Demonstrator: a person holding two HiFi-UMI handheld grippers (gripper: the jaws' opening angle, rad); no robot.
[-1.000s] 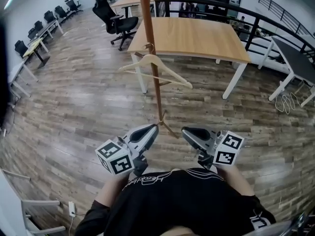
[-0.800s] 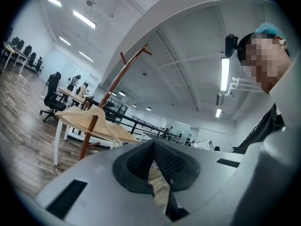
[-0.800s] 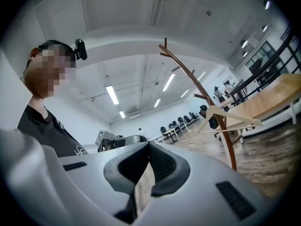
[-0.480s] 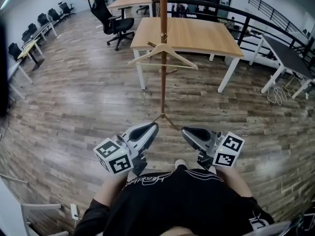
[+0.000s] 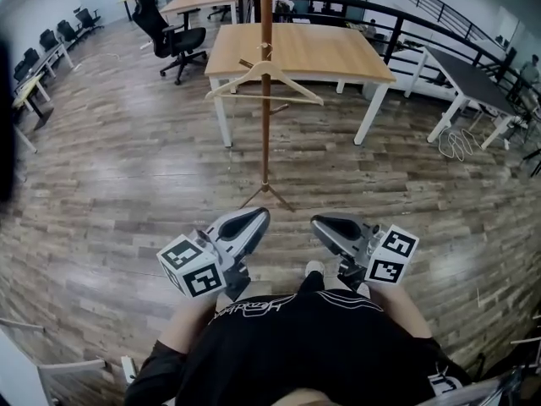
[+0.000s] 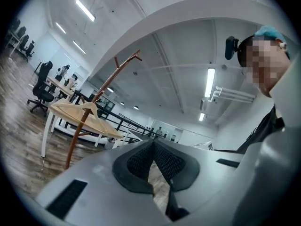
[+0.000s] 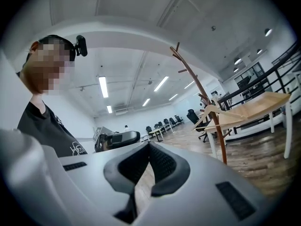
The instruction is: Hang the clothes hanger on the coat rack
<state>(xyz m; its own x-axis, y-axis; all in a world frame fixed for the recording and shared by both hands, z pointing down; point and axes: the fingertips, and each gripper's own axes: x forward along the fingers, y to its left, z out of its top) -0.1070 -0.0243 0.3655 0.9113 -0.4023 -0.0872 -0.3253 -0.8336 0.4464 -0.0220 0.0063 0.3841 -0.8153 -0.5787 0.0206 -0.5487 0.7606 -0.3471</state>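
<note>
A light wooden clothes hanger [image 5: 264, 81] hangs on a peg of the brown coat rack [image 5: 265, 134], which stands on the wood floor in front of me. Both grippers are held low near my body, well short of the rack's feet. My left gripper [image 5: 258, 218] is shut with nothing in it, and so is my right gripper [image 5: 319, 224]. In the left gripper view the shut left gripper [image 6: 153, 142] has the hanger [image 6: 82, 109] and rack [image 6: 81, 128] far off at the left. In the right gripper view the right gripper [image 7: 148, 145] has the hanger [image 7: 212, 111] and rack [image 7: 207, 102] at the right.
A wooden table with white legs [image 5: 296, 49] stands just behind the rack. A black office chair [image 5: 165, 32] is at the back left, a black railing [image 5: 406, 36] and a dark desk [image 5: 473, 74] at the right. Cables [image 5: 456, 142] lie on the floor.
The rack and hanger have drawn away up the picture and the hanger now faces me squarely. Both grippers have stayed shut and empty by my body.
</note>
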